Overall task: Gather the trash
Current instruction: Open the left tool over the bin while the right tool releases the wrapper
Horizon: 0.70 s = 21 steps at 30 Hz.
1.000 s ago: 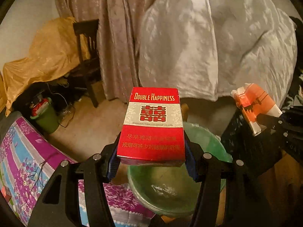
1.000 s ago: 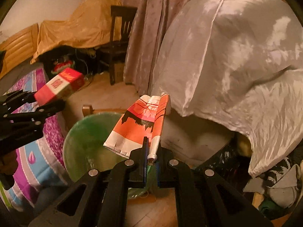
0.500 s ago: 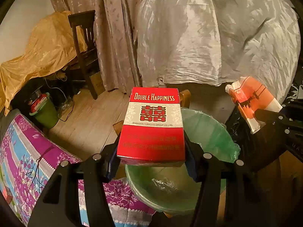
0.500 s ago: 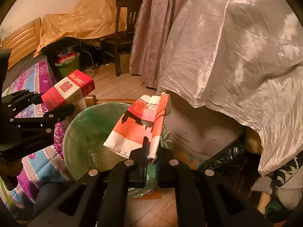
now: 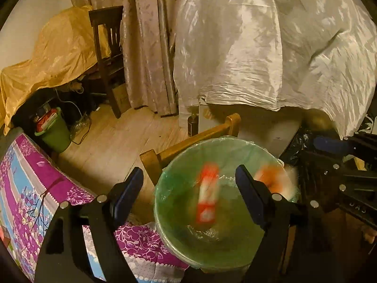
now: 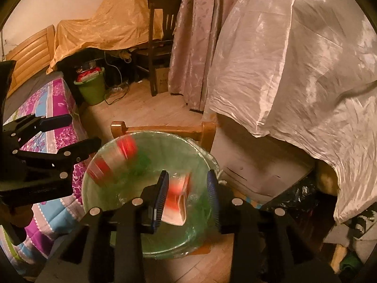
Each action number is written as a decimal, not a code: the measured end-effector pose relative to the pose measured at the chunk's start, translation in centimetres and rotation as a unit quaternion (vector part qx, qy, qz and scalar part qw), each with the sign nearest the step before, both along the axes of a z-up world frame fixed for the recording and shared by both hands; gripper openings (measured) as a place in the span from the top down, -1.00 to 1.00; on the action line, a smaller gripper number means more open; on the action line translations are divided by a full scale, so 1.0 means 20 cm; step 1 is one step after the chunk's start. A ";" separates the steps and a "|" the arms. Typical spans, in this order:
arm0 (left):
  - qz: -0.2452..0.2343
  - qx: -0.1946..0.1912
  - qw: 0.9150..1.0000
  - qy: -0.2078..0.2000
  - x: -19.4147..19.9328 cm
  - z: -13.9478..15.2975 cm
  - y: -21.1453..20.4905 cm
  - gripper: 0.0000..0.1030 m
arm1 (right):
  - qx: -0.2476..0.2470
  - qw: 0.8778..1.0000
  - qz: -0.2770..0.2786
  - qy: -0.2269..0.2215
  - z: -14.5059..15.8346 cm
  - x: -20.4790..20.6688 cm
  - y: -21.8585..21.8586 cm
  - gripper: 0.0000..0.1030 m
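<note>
Both grippers, left [image 5: 188, 188] and right [image 6: 187, 192], are opening above the bin [image 5: 165, 188]; released red pack [image 5: 207, 195] and orange wrapper [image 6: 176, 198] are dropping in, blurred.

Dim, warm yellow indoor light in both views; source not in view. Sheen on white sheet [image 5: 271, 47] and curtain [image 6: 195, 35]. Red pack [image 5: 207, 193] and orange wrapper [image 6: 178, 197] smeared w/ motion blur over the bin [image 5: 179, 224]; rest fairly sharp. Strong fisheye bend, black corners. Floor under cloth in deep shadow.
</note>
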<state>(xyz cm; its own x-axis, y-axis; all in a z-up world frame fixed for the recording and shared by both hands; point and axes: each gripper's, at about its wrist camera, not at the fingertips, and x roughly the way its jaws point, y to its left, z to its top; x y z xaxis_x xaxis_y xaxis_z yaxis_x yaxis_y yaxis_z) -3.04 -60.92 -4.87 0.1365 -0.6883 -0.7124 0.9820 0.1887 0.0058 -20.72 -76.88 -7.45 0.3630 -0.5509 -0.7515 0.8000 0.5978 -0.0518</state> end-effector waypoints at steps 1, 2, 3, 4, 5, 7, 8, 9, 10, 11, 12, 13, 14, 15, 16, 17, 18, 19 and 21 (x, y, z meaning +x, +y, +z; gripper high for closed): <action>0.001 -0.001 1.000 0.000 0.00 0.00 0.00 -0.50 | 0.000 1.000 -0.002 -0.002 0.00 0.00 0.00 0.34; 0.003 -0.002 1.000 -0.001 0.01 0.00 0.01 -0.50 | 0.001 1.000 -0.004 -0.003 0.00 0.00 -0.01 0.34; 0.004 -0.002 1.000 0.000 0.01 0.00 0.01 -0.50 | 0.000 1.000 -0.006 -0.003 0.00 -0.01 -0.01 0.34; 0.006 -0.002 1.000 0.001 0.02 -0.01 0.01 -0.50 | 0.000 1.000 -0.009 -0.004 0.00 -0.01 -0.01 0.34; 0.009 -0.002 1.000 0.003 0.02 -0.01 0.01 -0.50 | 0.000 1.000 -0.010 -0.006 0.00 -0.02 -0.01 0.34; 0.015 -0.001 1.000 0.005 0.04 -0.02 0.01 -0.50 | 0.001 1.000 -0.014 -0.009 0.00 -0.03 -0.01 0.34; 0.017 -0.001 1.000 0.007 0.05 -0.02 0.02 -0.50 | 0.001 1.000 -0.014 -0.010 0.00 -0.03 -0.01 0.34; 0.019 0.000 1.000 0.008 0.05 -0.02 0.02 -0.50 | 0.001 1.000 -0.014 -0.010 0.00 -0.03 -0.01 0.34; 0.021 0.000 1.000 0.009 0.06 -0.02 0.03 -0.50 | 0.000 1.000 -0.014 -0.010 0.00 -0.03 -0.01 0.34; 0.022 0.000 1.000 0.008 0.06 -0.02 0.03 -0.50 | 0.000 1.000 -0.012 -0.010 0.00 -0.02 -0.01 0.34; 0.023 -0.001 1.000 0.008 0.06 -0.02 0.03 -0.50 | -0.002 1.000 -0.011 -0.011 0.00 -0.02 0.00 0.34; 0.024 -0.002 1.000 0.008 0.06 -0.02 0.04 -0.50 | -0.004 1.000 -0.009 -0.011 0.00 -0.02 0.01 0.34; 0.025 -0.003 1.000 0.006 0.07 -0.02 0.04 -0.50 | -0.005 1.000 -0.007 -0.012 0.01 -0.01 0.01 0.34; 0.026 -0.004 1.000 0.003 0.06 -0.01 0.05 -0.50 | -0.007 1.000 -0.006 -0.014 0.01 0.00 0.02 0.34; 0.026 -0.005 1.000 0.000 0.06 -0.01 0.06 -0.50 | -0.010 1.000 -0.005 -0.014 0.01 0.00 0.03 0.34; 0.027 -0.006 1.000 -0.003 0.06 -0.01 0.06 -0.50 | -0.014 1.000 -0.004 -0.015 0.02 0.01 0.04 0.34; 0.028 -0.007 1.000 -0.008 0.06 -0.01 0.07 -0.50 | -0.017 1.000 -0.004 -0.016 0.03 0.02 0.05 0.34; 0.029 -0.009 0.999 -0.011 0.06 0.00 0.08 -0.50 | -0.020 1.000 -0.003 -0.018 0.03 0.02 0.06 0.34; 0.034 -0.013 0.999 -0.020 0.06 0.01 0.10 -0.50 | -0.031 0.999 -0.004 -0.021 0.05 0.03 0.09 0.34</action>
